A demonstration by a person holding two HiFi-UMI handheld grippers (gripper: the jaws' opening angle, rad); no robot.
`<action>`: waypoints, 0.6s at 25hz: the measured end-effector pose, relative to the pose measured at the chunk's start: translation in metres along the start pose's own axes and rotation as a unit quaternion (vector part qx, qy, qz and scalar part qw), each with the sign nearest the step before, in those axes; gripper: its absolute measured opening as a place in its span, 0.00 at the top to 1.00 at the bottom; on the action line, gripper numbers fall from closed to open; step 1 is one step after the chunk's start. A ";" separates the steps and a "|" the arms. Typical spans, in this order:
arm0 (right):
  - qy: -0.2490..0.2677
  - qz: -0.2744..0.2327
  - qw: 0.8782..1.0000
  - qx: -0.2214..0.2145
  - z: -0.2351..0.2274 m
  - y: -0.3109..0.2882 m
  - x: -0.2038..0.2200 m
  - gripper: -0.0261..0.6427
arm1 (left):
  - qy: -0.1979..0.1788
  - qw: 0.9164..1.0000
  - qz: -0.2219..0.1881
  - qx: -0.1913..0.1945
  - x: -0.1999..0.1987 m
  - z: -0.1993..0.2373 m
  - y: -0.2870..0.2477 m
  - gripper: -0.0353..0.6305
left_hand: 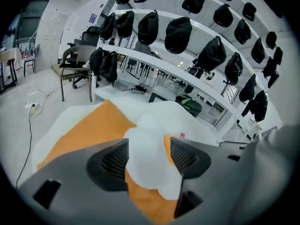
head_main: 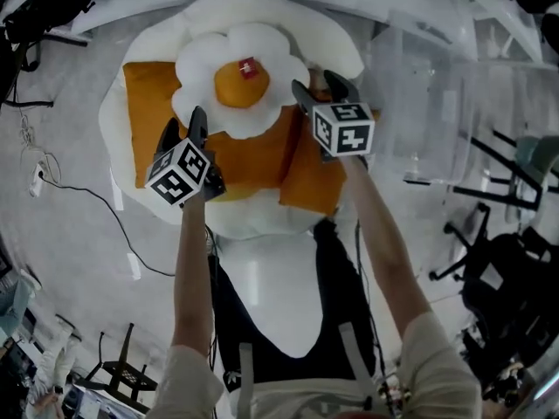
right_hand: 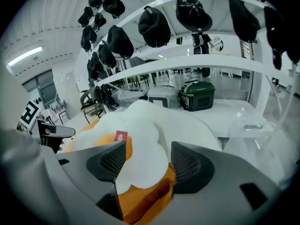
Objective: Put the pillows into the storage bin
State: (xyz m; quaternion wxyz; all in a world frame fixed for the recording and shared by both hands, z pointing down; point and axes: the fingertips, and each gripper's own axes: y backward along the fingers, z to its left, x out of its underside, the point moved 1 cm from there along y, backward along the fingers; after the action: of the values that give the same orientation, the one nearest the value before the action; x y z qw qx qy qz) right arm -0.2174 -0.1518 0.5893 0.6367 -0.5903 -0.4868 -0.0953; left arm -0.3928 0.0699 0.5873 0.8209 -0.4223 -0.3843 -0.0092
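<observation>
Left tongs (head_main: 185, 127) clamp a petal of flower pillow (head_main: 240, 85), right tongs (head_main: 321, 90) pinch another petal plus orange pillow (head_main: 253, 155) beneath; bin (head_main: 454, 94) sits right of right tongs. I reckon thin petal grips slip on lifting.

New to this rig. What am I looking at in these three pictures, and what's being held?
No robot: a person holds a two-jaw gripper in each hand. The head view looks down from the person's head; the two gripper views come from cameras riding on the grippers. The left gripper and right gripper each clamp an edge of the pillow stack: a white flower pillow on an orange pillow on a big white pillow. A clear storage bin stands at the right.
</observation>
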 end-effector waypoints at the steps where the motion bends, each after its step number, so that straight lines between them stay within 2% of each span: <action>1: 0.002 0.011 1.000 0.000 -0.003 -0.007 0.005 0.54 | 0.004 1.000 0.005 0.000 0.003 0.002 -0.003 0.56; 3: -0.005 0.028 1.000 -0.002 -0.008 -0.019 0.014 0.54 | 0.013 1.000 0.014 -0.004 0.008 0.008 -0.009 0.56; 7: -0.033 0.052 0.998 -0.014 -0.015 -0.037 0.028 0.54 | 0.010 0.999 0.025 -0.037 0.017 0.020 -0.017 0.56; 15: -0.094 0.090 0.991 -0.025 -0.017 -0.061 0.063 0.54 | 0.031 0.999 0.027 0.013 0.021 0.016 -0.025 0.58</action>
State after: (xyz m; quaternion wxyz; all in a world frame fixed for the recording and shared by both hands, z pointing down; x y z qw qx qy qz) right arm -0.2195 -0.1548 0.6782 0.5789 -0.6541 -0.4868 0.0066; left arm -0.3966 0.0717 0.6234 0.8379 -0.4210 -0.3474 0.0048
